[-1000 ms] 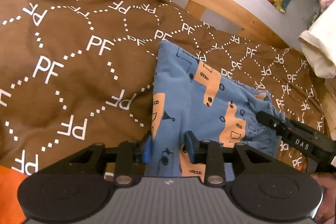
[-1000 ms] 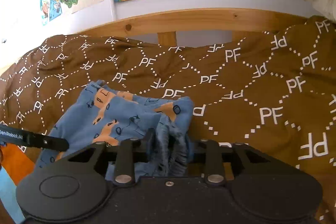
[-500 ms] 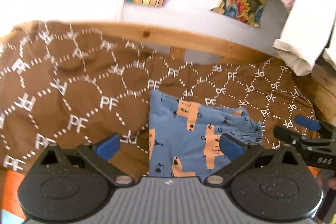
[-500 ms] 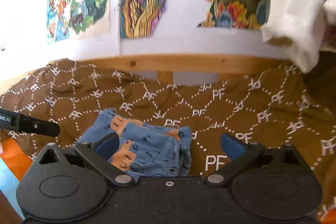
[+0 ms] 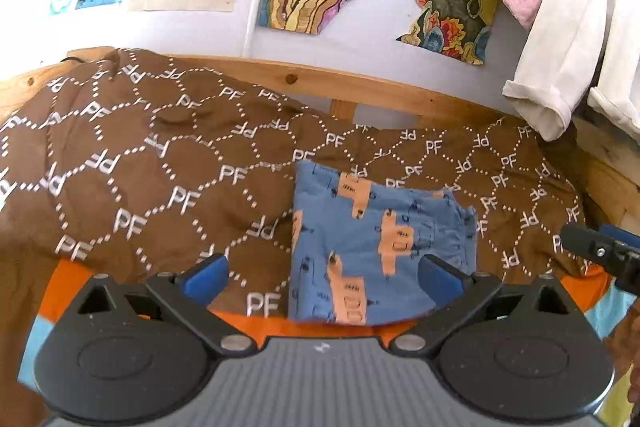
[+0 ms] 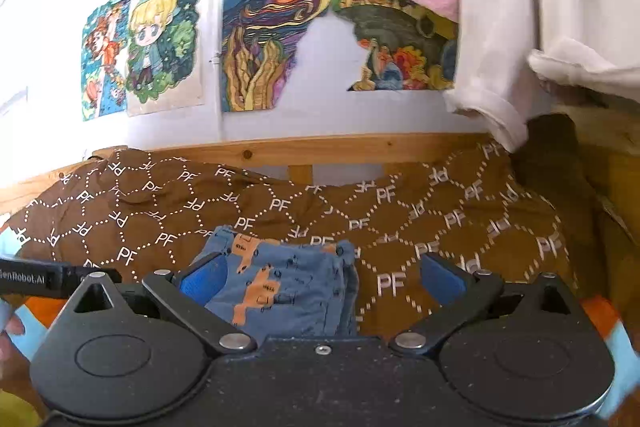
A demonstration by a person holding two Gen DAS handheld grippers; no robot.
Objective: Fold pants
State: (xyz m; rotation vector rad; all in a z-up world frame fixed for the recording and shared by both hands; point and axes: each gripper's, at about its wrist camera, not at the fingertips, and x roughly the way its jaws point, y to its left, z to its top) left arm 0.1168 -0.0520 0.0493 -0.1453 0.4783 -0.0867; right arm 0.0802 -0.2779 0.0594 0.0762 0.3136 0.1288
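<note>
Pants: folded blue pants (image 5: 376, 243) lay flat on the brown bedspread (image 5: 160, 171), lower centre-right in the left wrist view, lower centre in the right wrist view (image 6: 280, 283).
Left tongs (image 5: 320, 277): spread wide, empty, clear of the cloth.
Right tongs (image 6: 320, 273): spread wide, empty.
Bearing: bundle lay just ahead of both tongs, toward each pair's inner pad.
Long axis: near-square; none could be told.
Nearer hand: neither, by appearance.
Judgement: fold looked complete.

Each black hand-held gripper (image 5: 322, 277) carries blue finger pads (image 5: 205, 277) and silver screws.
</note>
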